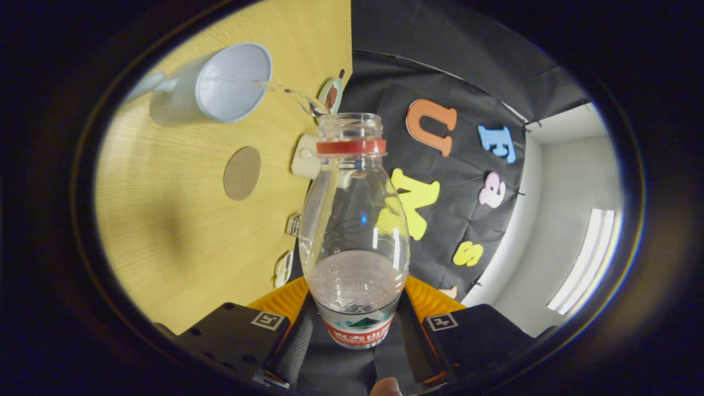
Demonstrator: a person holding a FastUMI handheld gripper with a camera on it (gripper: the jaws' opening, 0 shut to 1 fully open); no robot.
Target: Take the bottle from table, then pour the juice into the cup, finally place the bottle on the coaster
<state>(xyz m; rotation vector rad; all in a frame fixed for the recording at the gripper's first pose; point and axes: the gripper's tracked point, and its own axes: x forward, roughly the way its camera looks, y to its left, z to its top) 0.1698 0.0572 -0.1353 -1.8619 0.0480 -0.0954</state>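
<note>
Cup point(228, 82), pale blue with a handle, is seen on the wooden table point(165, 220), its opening turned toward the camera. Coaster point(241, 173), a round brown disc, is found on the table below the cup, bare and well apart from it. Stream of clear liquid point(291, 96) is seen arcing from the bottle's mouth to the cup's rim. Bottle point(355, 231), clear plastic with a red neck ring and no cap, is held tilted with its mouth toward the cup; some liquid remains near its labelled base. Gripper point(355, 324) is pinched on the bottle's lower body, a finger pressed on each side. Small objects beside the bottle's neck, perhaps fixtures, are too blurred to identify.
</note>
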